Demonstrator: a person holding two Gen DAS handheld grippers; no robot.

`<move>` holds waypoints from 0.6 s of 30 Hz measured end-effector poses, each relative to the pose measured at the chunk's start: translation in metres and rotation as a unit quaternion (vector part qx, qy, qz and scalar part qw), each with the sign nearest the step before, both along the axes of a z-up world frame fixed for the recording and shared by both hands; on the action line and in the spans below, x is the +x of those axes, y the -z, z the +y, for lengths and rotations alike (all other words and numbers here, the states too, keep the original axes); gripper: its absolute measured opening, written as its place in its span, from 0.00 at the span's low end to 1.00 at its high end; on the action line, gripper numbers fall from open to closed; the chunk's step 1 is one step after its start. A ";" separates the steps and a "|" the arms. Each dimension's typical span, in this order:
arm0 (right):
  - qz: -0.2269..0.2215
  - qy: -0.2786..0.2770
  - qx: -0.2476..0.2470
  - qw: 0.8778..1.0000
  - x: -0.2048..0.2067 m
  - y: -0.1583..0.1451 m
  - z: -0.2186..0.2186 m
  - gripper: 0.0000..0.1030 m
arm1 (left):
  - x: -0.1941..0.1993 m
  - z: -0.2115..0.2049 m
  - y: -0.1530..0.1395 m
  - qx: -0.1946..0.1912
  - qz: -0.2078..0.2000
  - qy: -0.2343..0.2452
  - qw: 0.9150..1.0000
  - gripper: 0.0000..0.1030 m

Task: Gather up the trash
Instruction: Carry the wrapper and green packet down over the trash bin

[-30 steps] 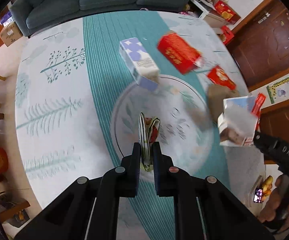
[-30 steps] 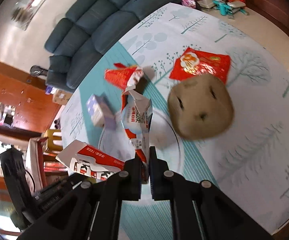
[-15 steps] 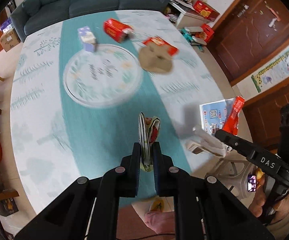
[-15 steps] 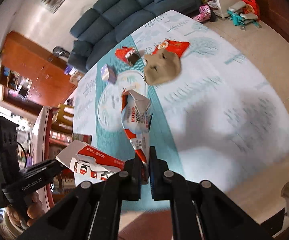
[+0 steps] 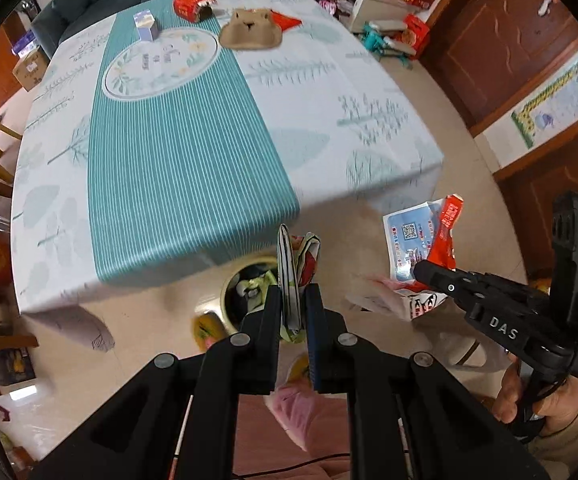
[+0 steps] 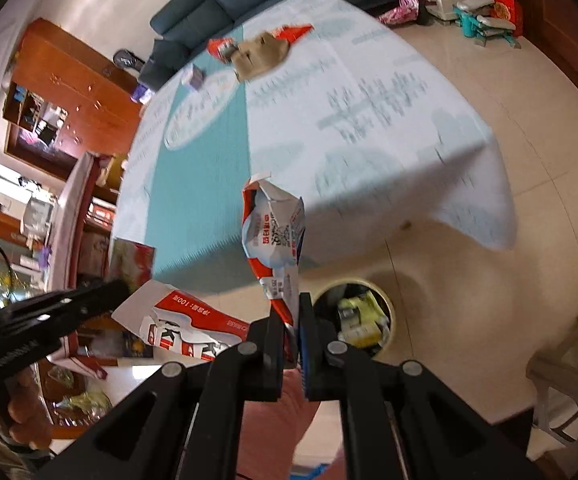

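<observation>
The flattened carton is pinched upright between the fingers of the left tool, held off the near edge of the surface. The torn red-and-white package is clamped the same way in the right tool. Just beyond both tools' tips, on the floor, stands a round bin with wrappers already inside. At the far end of the surface, well away from either tool, lie a brown paper tray, a red box, a red packet and a small purple-white carton.
</observation>
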State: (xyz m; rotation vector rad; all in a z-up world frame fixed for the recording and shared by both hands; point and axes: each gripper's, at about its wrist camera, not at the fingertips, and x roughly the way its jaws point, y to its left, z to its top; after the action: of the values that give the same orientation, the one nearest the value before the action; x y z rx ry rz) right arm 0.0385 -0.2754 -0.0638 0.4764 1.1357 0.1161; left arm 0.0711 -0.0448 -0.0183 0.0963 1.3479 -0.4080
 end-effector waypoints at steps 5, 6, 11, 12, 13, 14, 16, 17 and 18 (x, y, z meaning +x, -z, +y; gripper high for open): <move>0.025 -0.006 -0.009 1.000 -0.020 0.031 0.004 0.05 | -0.018 -0.003 0.028 0.028 0.022 0.006 0.999 0.09; 0.032 -0.006 -0.012 0.999 -0.022 0.041 0.006 0.05 | -0.019 -0.003 0.039 0.030 0.029 0.007 0.999 0.09; 0.065 -0.009 -0.032 0.997 -0.023 0.088 0.019 0.05 | -0.022 0.000 0.097 0.040 0.058 0.017 0.997 0.09; 0.071 -0.011 -0.038 0.997 -0.022 0.101 0.023 0.05 | -0.023 -0.001 0.114 0.042 0.063 0.022 0.997 0.09; 0.076 -0.014 -0.047 0.996 -0.021 0.115 0.026 0.05 | -0.024 -0.001 0.126 0.043 0.065 0.026 0.997 0.09; 0.080 -0.017 -0.054 0.995 -0.019 0.127 0.029 0.05 | -0.024 -0.002 0.141 0.045 0.068 0.029 0.996 0.09; 0.090 -0.024 -0.069 0.993 -0.016 0.158 0.036 0.05 | -0.023 -0.004 0.169 0.050 0.068 0.036 0.996 0.09; 0.094 -0.026 -0.074 0.992 -0.014 0.172 0.040 0.05 | -0.022 -0.004 0.185 0.055 0.064 0.039 0.996 0.09; 0.099 -0.027 -0.077 0.992 -0.013 0.187 0.041 0.05 | -0.021 -0.005 0.201 0.057 0.063 0.041 0.996 0.09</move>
State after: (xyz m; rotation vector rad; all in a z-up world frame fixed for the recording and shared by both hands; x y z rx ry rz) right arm 0.0257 -0.2340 -0.2504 0.3244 1.3409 0.0287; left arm 0.0498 -0.0494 -0.2193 0.2240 1.4954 -0.4122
